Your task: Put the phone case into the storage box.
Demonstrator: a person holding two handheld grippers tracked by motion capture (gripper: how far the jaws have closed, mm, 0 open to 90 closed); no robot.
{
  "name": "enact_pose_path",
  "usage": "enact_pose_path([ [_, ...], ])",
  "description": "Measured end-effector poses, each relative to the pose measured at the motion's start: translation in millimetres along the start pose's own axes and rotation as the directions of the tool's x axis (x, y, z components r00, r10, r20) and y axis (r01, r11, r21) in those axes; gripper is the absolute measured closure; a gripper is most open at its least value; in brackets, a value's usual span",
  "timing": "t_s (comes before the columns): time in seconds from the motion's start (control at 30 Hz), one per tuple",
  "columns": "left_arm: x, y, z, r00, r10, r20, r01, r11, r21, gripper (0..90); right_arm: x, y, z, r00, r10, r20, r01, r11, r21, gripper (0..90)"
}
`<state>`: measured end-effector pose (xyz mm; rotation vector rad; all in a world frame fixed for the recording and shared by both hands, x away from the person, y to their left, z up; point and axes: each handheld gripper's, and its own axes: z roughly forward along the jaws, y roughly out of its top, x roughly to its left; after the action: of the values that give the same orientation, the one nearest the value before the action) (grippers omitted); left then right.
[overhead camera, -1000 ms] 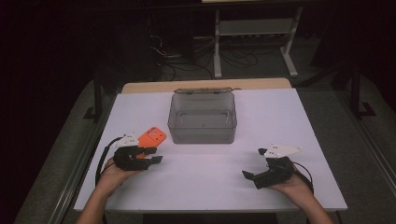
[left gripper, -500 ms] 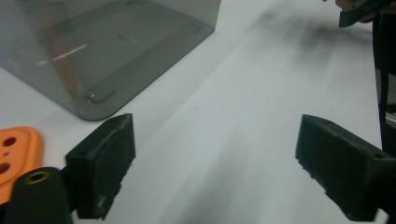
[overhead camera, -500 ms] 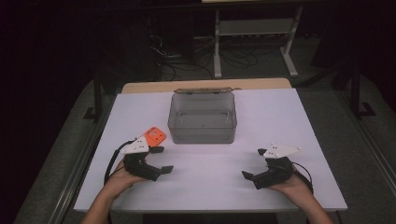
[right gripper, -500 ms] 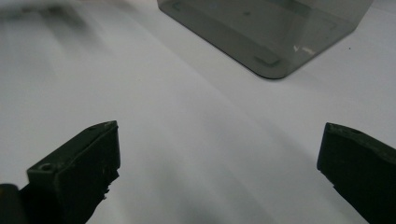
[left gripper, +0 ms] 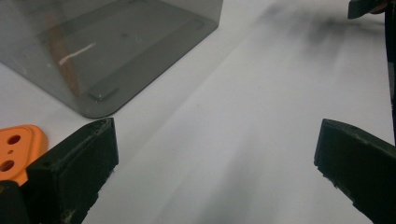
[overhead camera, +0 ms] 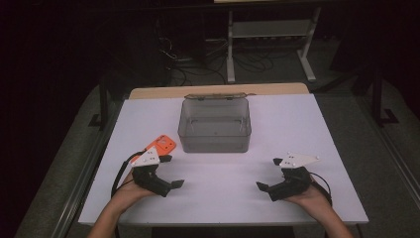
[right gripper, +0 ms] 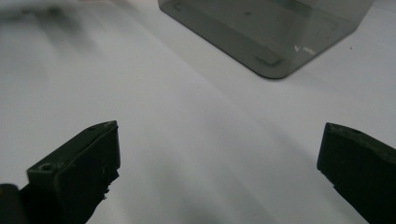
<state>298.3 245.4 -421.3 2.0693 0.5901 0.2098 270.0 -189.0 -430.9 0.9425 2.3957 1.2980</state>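
Both grippers rest low on the white table (overhead camera: 223, 198), jaws wide and empty, seemingly parked between moves. The left gripper (overhead camera: 168, 176) has just been opening, nothing between its jaws, and has drawn back from the orange phone case (overhead camera: 161, 145), now lying free beside the smoky clear box (overhead camera: 214, 126). The right gripper (overhead camera: 270, 181) is unchanged.

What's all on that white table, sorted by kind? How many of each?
Orange phone case: 1
Clear grey plastic box: 1
Hand-held grippers: 2, the left gripper and the right gripper
Total: 4
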Motion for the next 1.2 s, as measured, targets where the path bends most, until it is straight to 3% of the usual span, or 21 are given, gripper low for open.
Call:
enact_pose_path([
  [0.4,10.2,2.1,-8.8,0.9986,-0.02,-0.049,0.021,0.9997,0.01,0.0,0.2,0.1,0.7,1.0,0.0,-0.002,0.0,1.0,0.002,0.0],
  [1.2,27.8,4.4,-22.0,0.9923,-0.013,-0.123,0.017,0.9992,0.035,0.0,0.7,0.1,1.2,1.0,-0.004,-0.002,0.004,1.0,0.004,0.0],
])
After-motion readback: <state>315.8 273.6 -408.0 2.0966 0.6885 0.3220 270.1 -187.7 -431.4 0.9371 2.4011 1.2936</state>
